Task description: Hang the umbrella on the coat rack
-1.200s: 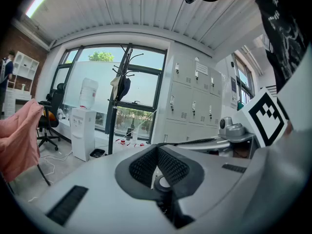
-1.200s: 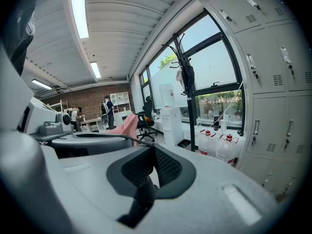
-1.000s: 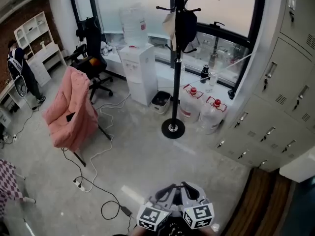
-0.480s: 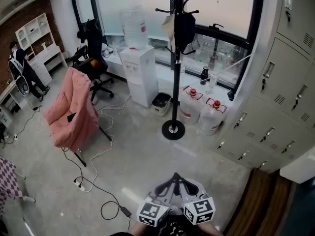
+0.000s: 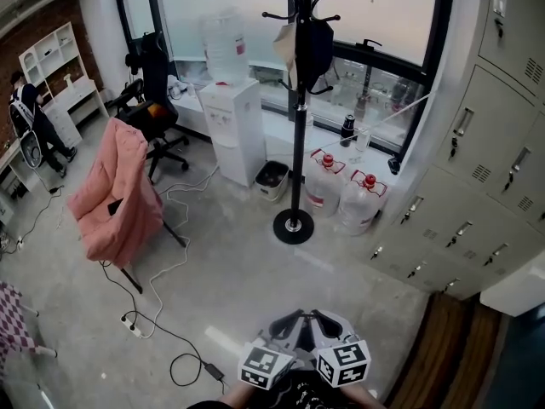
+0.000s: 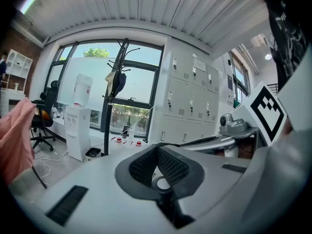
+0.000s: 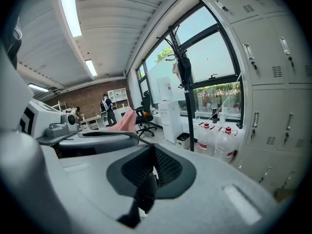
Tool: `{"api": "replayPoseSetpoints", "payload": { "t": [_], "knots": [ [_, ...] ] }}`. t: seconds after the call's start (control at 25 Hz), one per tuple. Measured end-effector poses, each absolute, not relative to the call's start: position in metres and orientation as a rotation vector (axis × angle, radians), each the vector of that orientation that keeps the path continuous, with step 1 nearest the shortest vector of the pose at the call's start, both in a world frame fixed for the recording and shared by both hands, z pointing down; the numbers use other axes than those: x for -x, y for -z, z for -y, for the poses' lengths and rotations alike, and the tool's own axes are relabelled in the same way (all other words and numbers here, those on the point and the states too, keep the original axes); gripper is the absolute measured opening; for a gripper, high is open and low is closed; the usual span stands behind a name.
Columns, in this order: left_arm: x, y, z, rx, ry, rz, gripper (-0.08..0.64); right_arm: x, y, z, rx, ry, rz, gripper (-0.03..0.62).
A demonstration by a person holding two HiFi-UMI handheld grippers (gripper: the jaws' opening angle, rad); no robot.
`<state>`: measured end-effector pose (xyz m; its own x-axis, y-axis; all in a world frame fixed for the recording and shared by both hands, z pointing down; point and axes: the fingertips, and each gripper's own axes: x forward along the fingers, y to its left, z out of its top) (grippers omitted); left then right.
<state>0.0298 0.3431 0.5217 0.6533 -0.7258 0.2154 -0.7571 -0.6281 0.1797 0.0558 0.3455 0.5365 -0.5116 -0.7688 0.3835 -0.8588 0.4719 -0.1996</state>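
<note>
The black coat rack (image 5: 296,109) stands on its round base by the window. A folded black umbrella (image 5: 315,48) hangs from one of its upper hooks, beside a pale item (image 5: 285,48). The same rack (image 6: 111,106) and umbrella (image 6: 118,84) show far off in the left gripper view, and the umbrella (image 7: 184,71) in the right gripper view too. At the bottom edge of the head view my left gripper (image 5: 288,322) and right gripper (image 5: 324,320) sit side by side, well short of the rack. Both are shut with nothing between the pads (image 6: 168,162) (image 7: 163,165).
A white water dispenser (image 5: 234,122), a small bin (image 5: 272,177) and two water jugs (image 5: 324,186) stand around the rack's base. Grey lockers (image 5: 477,160) line the right. A pink-draped chair (image 5: 119,194), floor cables (image 5: 162,313), an office chair (image 5: 153,100) and a person (image 5: 25,113) are at the left.
The head view has drifted, so the rack and room sit slightly further left. Both grippers stay shut, empty and side by side at the bottom; the umbrella still hangs on the rack.
</note>
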Motion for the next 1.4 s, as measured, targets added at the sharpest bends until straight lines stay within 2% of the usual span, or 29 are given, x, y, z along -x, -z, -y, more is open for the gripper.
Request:
{"api": "replayPoseSetpoints", "payload": {
  "t": [1.4],
  "knots": [
    [0.036,-0.529,-0.152,-2.646,-0.259,1.003,0.011,0.009,-0.534,-0.158,-1.540,-0.501,2.395,0.005]
  ]
}}
